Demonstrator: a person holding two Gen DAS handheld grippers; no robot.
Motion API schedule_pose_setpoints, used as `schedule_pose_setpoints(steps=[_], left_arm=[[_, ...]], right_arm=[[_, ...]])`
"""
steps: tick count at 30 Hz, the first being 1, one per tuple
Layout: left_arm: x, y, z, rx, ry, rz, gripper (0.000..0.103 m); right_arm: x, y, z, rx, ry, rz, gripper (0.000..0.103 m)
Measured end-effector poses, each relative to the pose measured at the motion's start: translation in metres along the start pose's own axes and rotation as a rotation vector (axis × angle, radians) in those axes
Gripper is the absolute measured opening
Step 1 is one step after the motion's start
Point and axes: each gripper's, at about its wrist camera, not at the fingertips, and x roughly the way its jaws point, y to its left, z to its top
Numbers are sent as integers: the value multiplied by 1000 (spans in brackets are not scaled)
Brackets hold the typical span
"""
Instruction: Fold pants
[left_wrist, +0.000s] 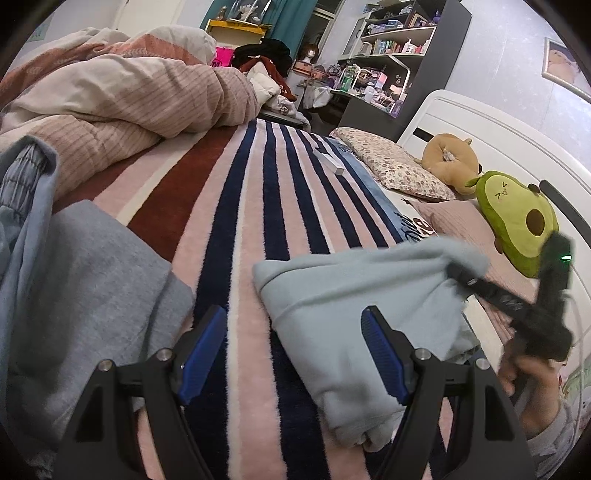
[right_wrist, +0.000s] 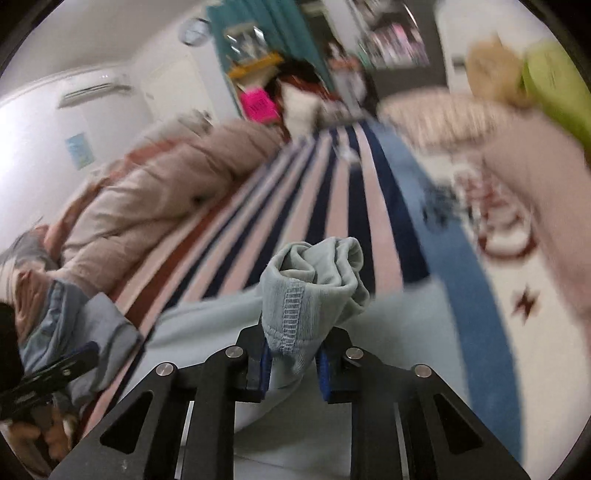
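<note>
**Right gripper clamped on a pant hem, left gripper spread over the bed**

The right gripper (right_wrist: 293, 363) has its blue pads pressed together on a bunched hem of the light blue pants (right_wrist: 314, 280); the stitched cuff stands up just ahead of the fingertips, and the rest of the cloth falls away beneath and to the left of the tool. Beyond it runs the striped blanket (right_wrist: 332, 206), blurred.

The left gripper (left_wrist: 295, 354) holds nothing, its fingers standing well apart. The pants (left_wrist: 351, 295) lie under and ahead of its right finger, stretching right to where the right gripper (left_wrist: 461, 275) pinches a corner. A grey-blue garment (left_wrist: 92, 280) lies heaped just left of the left finger. The striped blanket (left_wrist: 266, 206) stretches ahead, with a pink quilt (left_wrist: 129, 99) far ahead-left and an avocado plush (left_wrist: 517, 218) ahead-right.
</note>
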Motion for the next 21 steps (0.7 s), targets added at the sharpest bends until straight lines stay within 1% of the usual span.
schedule_pose_setpoints(steps=[2,5,6,7,8,9,11,12,13,15,17,19,21], left_arm=[[0,0,0,1,0,-2,72],[0,-1,-1,6,2,-4,72],[1,-1,-1,7,5,-4,72],[2,-1,-1,10,9,-5,72],[3,-2,-1,13,16,-6,72],[5,-3,-2,16,23,-8,72],[7,-4,-2,19,35,-13,72],[10,-5,-3,20,46,-22,72],[11,-5,-4,18,52,-26,72],[15,-6,-5,11,69,-41,72],[20,-9,-7,9,90,-63,72],[27,-12,-10,2,120,-94,72],[34,-15,-14,-5,148,-125,72]], right_arm=[[-13,0,0,-40,1,-43,14],[-23,-19,-13,-32,54,-126,16],[-22,-30,-22,-29,91,-169,17],[-20,-40,-30,-22,127,-190,21],[-16,-49,-38,-5,178,-196,28],[-13,-60,-46,32,230,-182,30],[-19,-72,-50,83,221,-164,49],[-24,-75,-47,94,205,-175,53],[-31,-77,-41,100,170,-192,57],[-39,-77,-32,92,130,-211,61],[-42,-76,-21,72,92,-230,61],[-40,-75,-11,67,76,-219,61],[-32,-78,-3,71,85,-205,64]])
